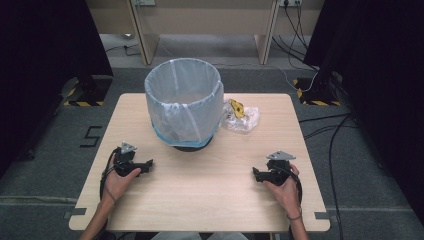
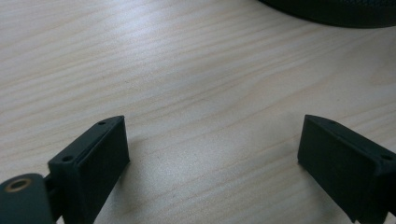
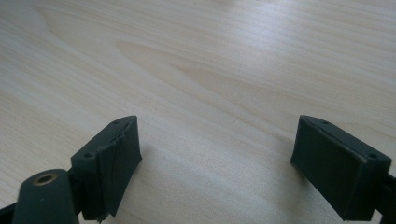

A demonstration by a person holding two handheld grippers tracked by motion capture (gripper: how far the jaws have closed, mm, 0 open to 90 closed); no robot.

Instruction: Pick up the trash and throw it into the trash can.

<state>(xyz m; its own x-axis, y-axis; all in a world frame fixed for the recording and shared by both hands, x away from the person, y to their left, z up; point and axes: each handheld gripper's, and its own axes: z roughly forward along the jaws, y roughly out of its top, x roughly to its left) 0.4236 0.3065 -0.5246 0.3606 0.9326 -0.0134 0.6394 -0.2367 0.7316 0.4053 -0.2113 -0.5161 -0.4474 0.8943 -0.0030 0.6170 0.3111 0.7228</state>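
Note:
A waste bin (image 1: 183, 102) lined with a pale translucent bag stands at the back middle of the wooden table (image 1: 200, 185). Right of it lies a crumpled clear plastic wrapper with yellow on it (image 1: 240, 116). My left gripper (image 1: 149, 163) rests low at the table's front left, pointing right, with its jaws wide apart and nothing between them (image 2: 212, 140). At the front right, my right gripper (image 1: 255, 174) points left and is open over bare wood (image 3: 217, 140). Both are held in a person's hands.
The bin's dark base (image 2: 336, 11) shows at the top edge of the left gripper view. Cables (image 1: 325, 125) trail over the grey floor right of the table. Black curtains (image 1: 45, 45) hang on both sides. A wooden desk (image 1: 200, 25) stands behind.

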